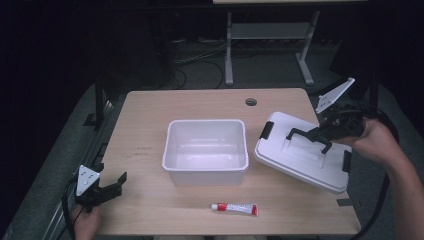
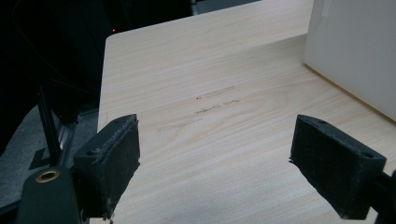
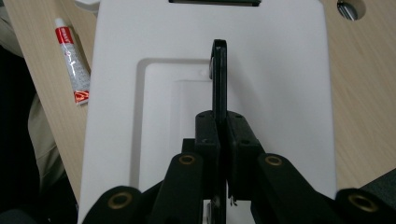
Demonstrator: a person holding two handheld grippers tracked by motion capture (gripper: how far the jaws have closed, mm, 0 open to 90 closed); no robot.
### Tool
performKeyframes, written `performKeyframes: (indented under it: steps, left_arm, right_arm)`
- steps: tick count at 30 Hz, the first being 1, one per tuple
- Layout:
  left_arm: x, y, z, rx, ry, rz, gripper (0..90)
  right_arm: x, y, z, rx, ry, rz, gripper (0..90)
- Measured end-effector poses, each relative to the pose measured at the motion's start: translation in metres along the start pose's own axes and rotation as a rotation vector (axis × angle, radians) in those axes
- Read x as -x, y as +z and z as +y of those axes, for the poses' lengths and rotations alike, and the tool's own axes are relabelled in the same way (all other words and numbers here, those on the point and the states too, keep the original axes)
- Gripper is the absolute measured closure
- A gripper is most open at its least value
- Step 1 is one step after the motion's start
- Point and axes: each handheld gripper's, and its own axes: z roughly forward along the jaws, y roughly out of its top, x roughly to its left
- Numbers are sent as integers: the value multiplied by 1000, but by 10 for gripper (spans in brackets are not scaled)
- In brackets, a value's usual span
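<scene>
A white lid (image 1: 295, 157) with a black handle (image 1: 306, 135) and black side clips lies askew to the right of an open white bin (image 1: 206, 150). My right gripper (image 1: 320, 133) is shut on that handle, with the hand coming in from the right. In the right gripper view the jaws (image 3: 222, 123) pinch the thin handle (image 3: 218, 65) over the lid (image 3: 280, 70). My left gripper (image 1: 118, 184) stands open at the table's front left corner with nothing in it. In its own view the left gripper (image 2: 217, 140) has bare wood between its pads.
A small red and white tube (image 1: 234, 208) lies near the table's front edge, below the bin; it also lies beside the lid (image 3: 72, 58). A cable hole (image 1: 251, 102) sits at the back of the table (image 1: 145, 120). The bin's wall (image 2: 355, 51) rises to the left gripper's right.
</scene>
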Motion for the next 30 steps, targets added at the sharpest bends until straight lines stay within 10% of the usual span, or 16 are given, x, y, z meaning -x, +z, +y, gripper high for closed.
performKeyframes:
  steps: [30]
  left_arm:
    - [-1,-2,0,2,5,7,149]
  right_arm:
    - [3,94,-29,-35,46,65,846]
